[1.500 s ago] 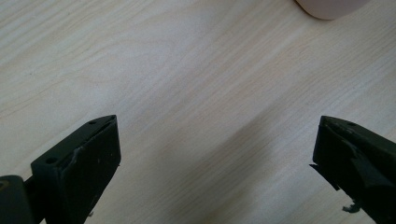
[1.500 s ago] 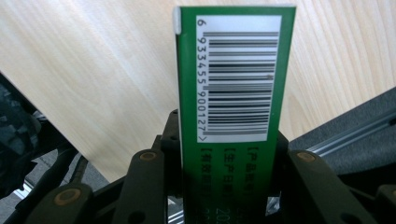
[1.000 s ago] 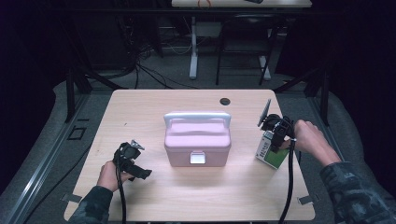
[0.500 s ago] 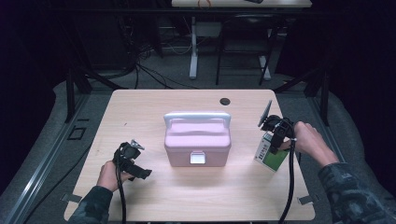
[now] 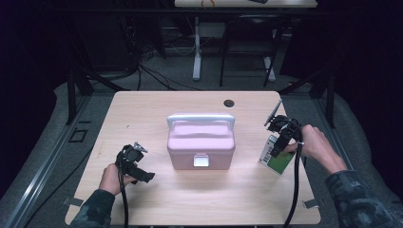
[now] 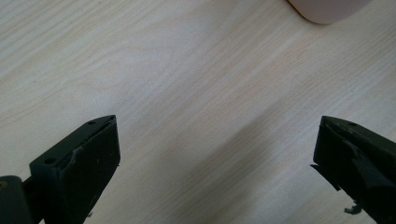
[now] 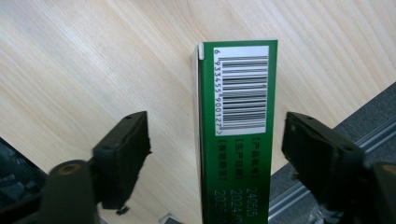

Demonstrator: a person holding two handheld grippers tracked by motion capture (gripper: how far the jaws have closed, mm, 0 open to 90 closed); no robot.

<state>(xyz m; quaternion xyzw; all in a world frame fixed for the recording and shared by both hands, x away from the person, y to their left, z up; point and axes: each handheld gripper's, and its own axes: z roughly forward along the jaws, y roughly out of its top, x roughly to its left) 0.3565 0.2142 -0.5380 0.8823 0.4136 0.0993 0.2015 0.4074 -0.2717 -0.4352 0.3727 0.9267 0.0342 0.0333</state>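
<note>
Green carton (image 7: 236,135) stands released on the tabletop (image 5: 157,114) between the right gripper's (image 5: 279,148) just-opened jaws, at three o'clock from the shut pink box (image 5: 201,142); left gripper (image 5: 142,175) idles wide open, empty.

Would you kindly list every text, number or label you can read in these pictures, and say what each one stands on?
"6 933455 900127": under the barcode on the white label of the green box.
"24055", "2024/0…" and "2028/0…": on the green face below the label, cut off by the frame edge.
Bracketed characters beside those numbers: too small to read.
Print on the box in the high view: blurred.
</note>
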